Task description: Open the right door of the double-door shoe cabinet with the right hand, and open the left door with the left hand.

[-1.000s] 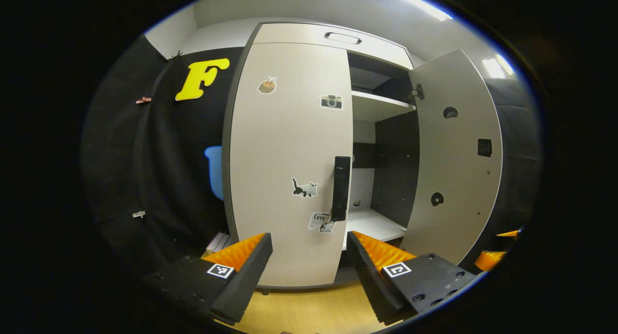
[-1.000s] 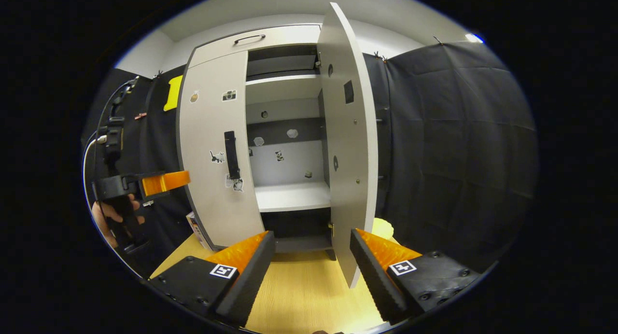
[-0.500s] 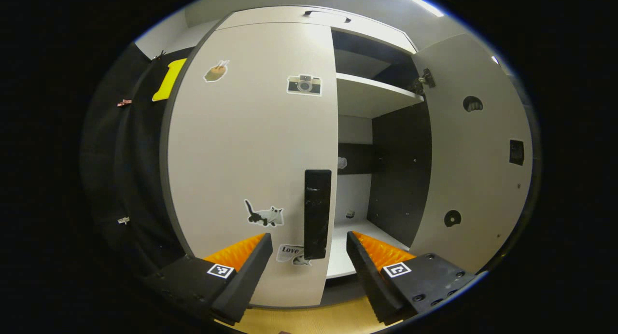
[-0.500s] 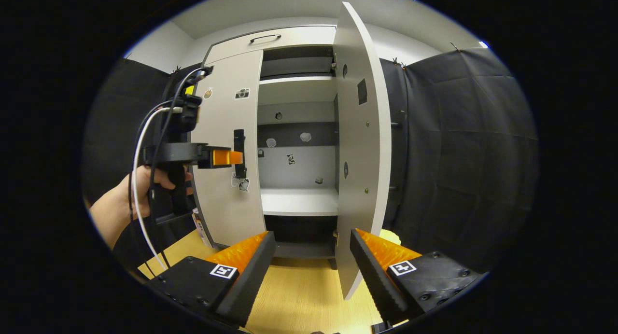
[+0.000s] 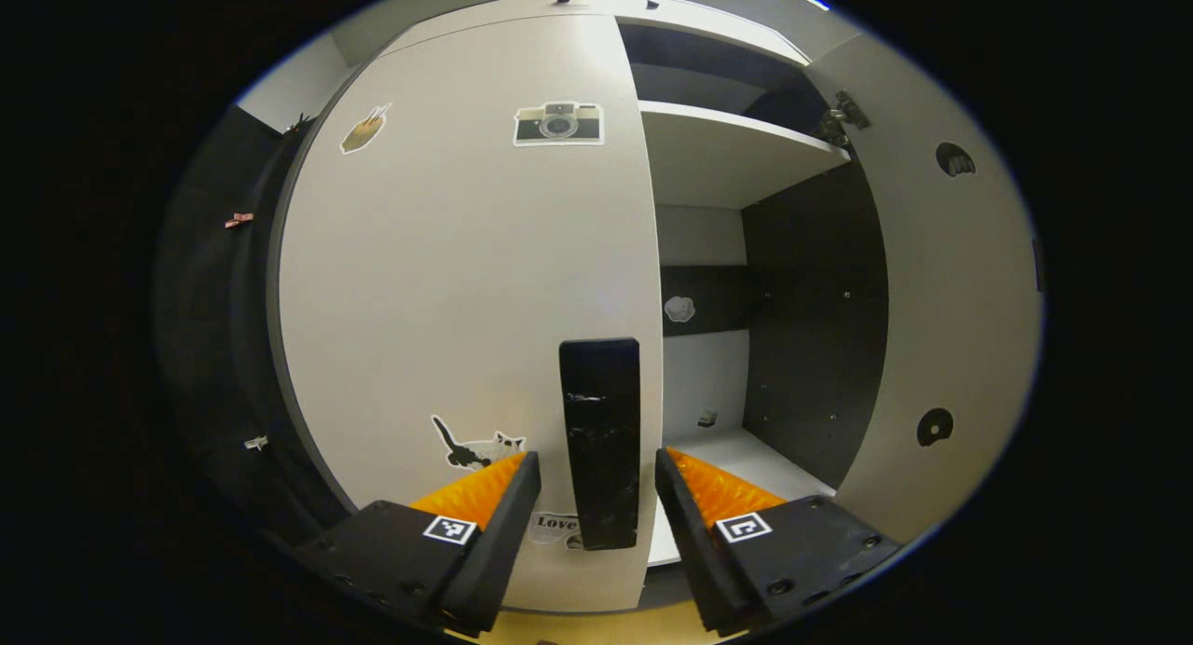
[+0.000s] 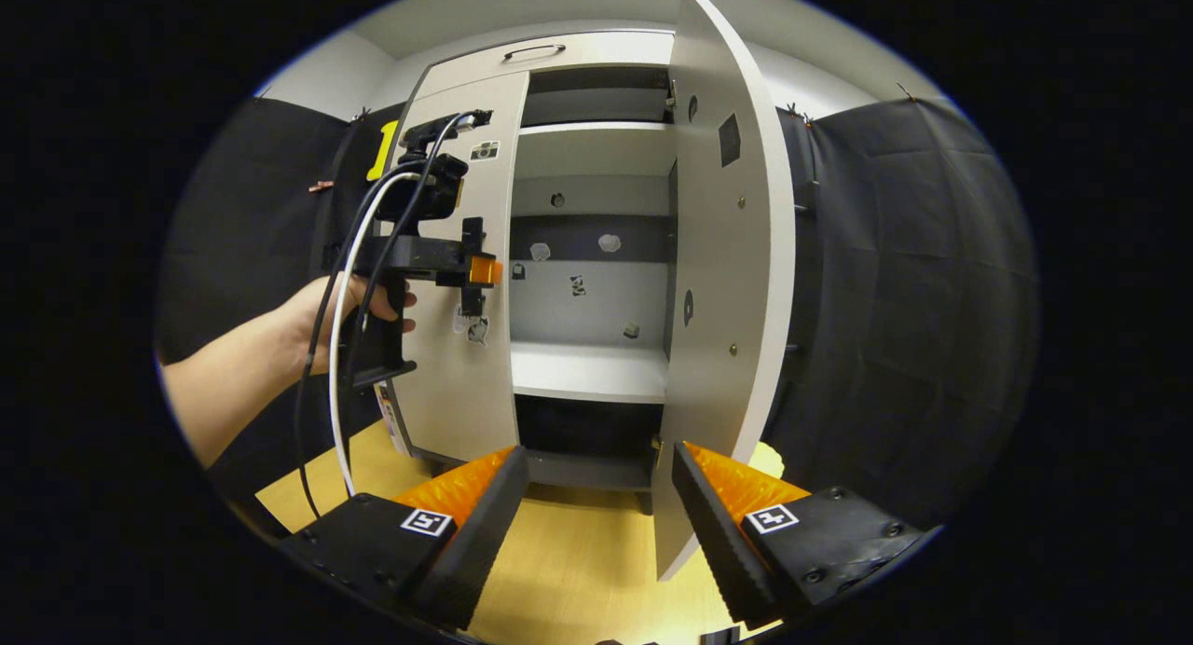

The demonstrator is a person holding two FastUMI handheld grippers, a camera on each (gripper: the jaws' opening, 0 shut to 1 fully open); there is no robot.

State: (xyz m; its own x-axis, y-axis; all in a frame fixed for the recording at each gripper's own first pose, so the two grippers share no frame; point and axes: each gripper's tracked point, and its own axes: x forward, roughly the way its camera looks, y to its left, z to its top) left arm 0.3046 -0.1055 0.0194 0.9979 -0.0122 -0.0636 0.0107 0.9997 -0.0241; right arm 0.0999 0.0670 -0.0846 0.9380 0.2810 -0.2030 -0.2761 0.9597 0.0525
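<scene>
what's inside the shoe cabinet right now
Past the open right door, white shelves hold no shoes; small stickers dot the back wall. The shut left door hides its half.

Evenly lit from overhead — sharp centre, edges bowed (fisheye), cabinet recess shadowed.

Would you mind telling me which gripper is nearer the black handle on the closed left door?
Left. The left gripper has its open fingers on either side of the handle; the right gripper hangs back, by the open right door.
</scene>
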